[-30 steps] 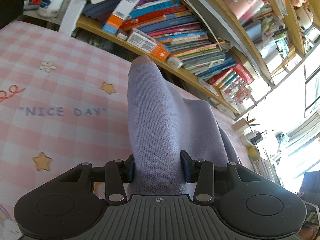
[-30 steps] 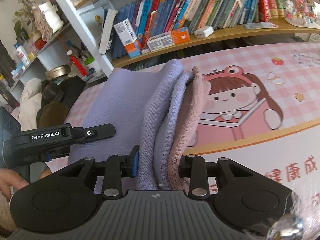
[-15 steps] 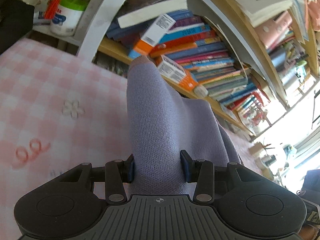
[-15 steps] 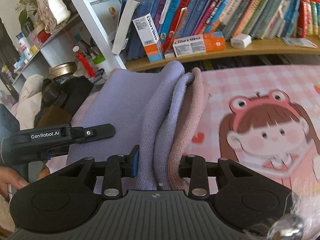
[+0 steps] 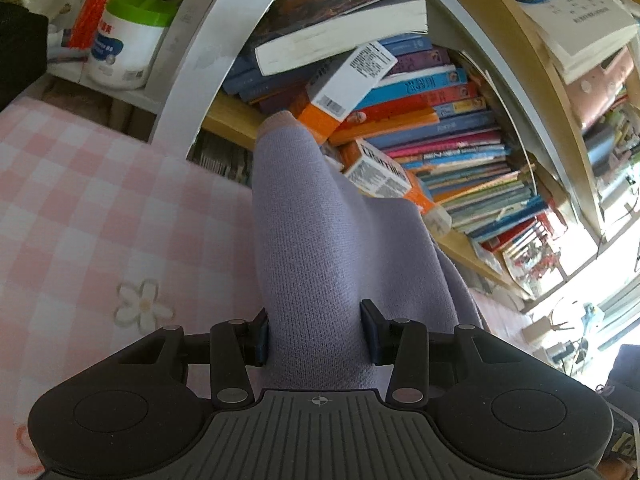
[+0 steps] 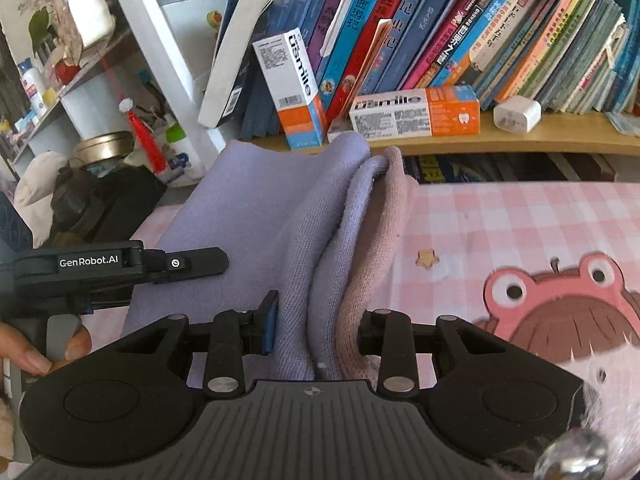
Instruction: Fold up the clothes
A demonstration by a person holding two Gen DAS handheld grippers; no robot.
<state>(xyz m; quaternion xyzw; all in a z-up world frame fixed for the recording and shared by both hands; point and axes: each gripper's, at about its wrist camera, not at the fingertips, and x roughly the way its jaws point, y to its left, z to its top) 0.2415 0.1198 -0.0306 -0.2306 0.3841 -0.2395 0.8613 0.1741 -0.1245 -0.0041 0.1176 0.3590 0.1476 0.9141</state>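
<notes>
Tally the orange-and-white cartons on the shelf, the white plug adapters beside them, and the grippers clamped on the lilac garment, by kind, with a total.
Orange-and-white cartons: 2 (upright, lying flat)
White plug adapters: 1
Grippers clamped on the lilac garment: 2 (left gripper, right gripper)
Total: 5

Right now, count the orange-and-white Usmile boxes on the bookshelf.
2. One box stands upright, leaning against the books; the other box lies flat on the shelf to its right. The purple garment could hide more.

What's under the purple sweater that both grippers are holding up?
Under the purple sweater lies the pink checked cloth, visible around it. Whatever lies directly beneath the sweater is covered.
</notes>
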